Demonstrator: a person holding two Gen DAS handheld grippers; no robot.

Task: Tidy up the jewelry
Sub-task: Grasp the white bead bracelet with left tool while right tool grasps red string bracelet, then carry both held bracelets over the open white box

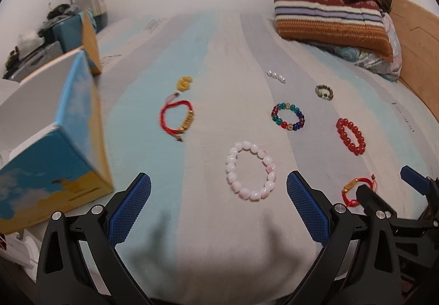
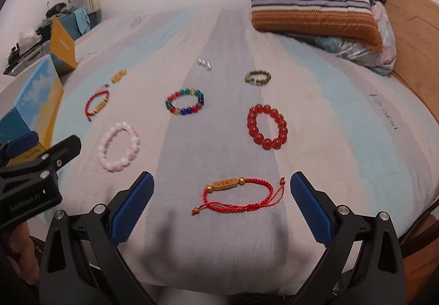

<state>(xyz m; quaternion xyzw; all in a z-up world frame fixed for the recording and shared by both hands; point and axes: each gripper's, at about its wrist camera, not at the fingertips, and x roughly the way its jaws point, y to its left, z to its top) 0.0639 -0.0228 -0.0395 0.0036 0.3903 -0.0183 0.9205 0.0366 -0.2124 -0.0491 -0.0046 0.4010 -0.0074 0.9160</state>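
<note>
Across the striped bedsheet (image 1: 192, 58) every piece of jewelry lies loose, so by my reading you have barely begun; nothing visible has gone into the open box (image 1: 49, 102) at nine o'clock in the left wrist view, though its inside is mostly hidden from you.

Your left gripper (image 1: 218, 203) has its jaws spread wide with nothing between them, and the pink bead bracelet (image 1: 251, 170) lies just ahead at twelve o'clock. Your right gripper (image 2: 221, 205) is likewise wide apart and empty, with the red cord bracelet (image 2: 238, 196) lying flat between its fingertips, not yet pinched.

Further out in the right wrist view you have:
- the red bead bracelet (image 2: 267, 126) at one o'clock
- the multicolour bead bracelet (image 2: 185, 104) at twelve o'clock
- the brown bead ring (image 2: 258, 77) beyond it
- a second red cord bracelet (image 2: 97, 103) at ten o'clock
- a small gold piece (image 2: 118, 76) just past that
- a short row of clear beads (image 2: 205, 64) far off at twelve o'clock

All eight remain for you to gather. The cord bracelet looks the nearest pick for your right side, the pink one for your left.
</note>
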